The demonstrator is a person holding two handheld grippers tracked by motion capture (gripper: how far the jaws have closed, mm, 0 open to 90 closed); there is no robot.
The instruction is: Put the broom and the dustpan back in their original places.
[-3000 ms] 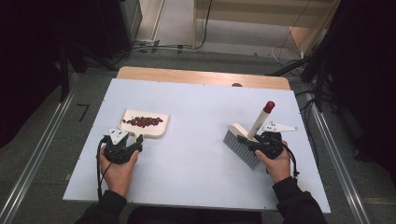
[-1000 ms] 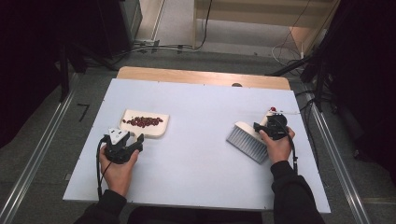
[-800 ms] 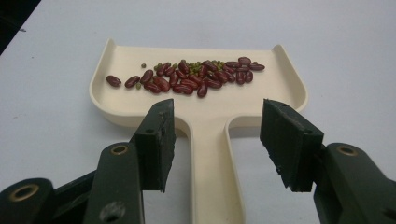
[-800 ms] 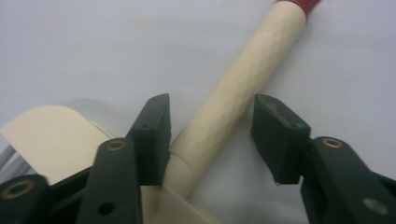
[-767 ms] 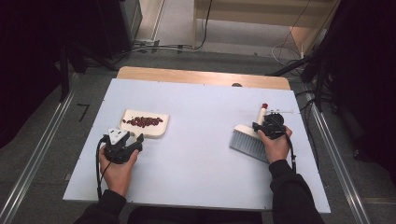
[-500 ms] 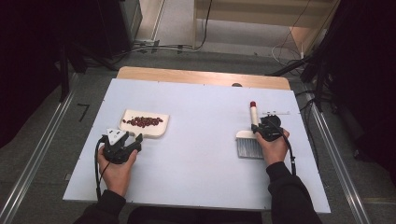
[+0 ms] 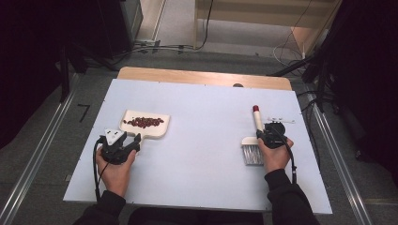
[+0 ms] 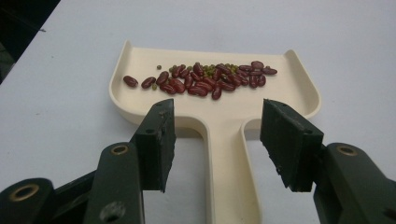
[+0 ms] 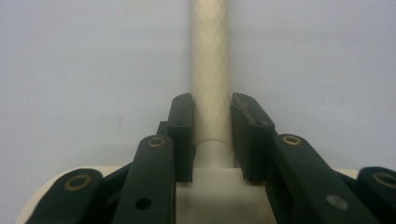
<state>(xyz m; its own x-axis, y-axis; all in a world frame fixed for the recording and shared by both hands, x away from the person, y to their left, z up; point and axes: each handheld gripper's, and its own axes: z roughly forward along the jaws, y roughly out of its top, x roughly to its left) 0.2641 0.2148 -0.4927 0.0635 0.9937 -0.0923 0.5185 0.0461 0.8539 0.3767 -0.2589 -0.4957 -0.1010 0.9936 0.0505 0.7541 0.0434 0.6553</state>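
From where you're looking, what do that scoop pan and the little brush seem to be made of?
The dustpan looks like moulded cream plastic: one smooth piece with rounded walls and a soft sheen. The brush has a cream handle, probably plastic too, with a faint diamond texture and a red tip; its grey bristles look synthetic, though that is hard to tell. The right gripper is shut on it.

One sign can be read: a dark mark like the number 7 on the grey floor [image 7: 84,112], left of the surface [image 7: 202,168] in the high view. No other text, label or brand can be read on anything else.
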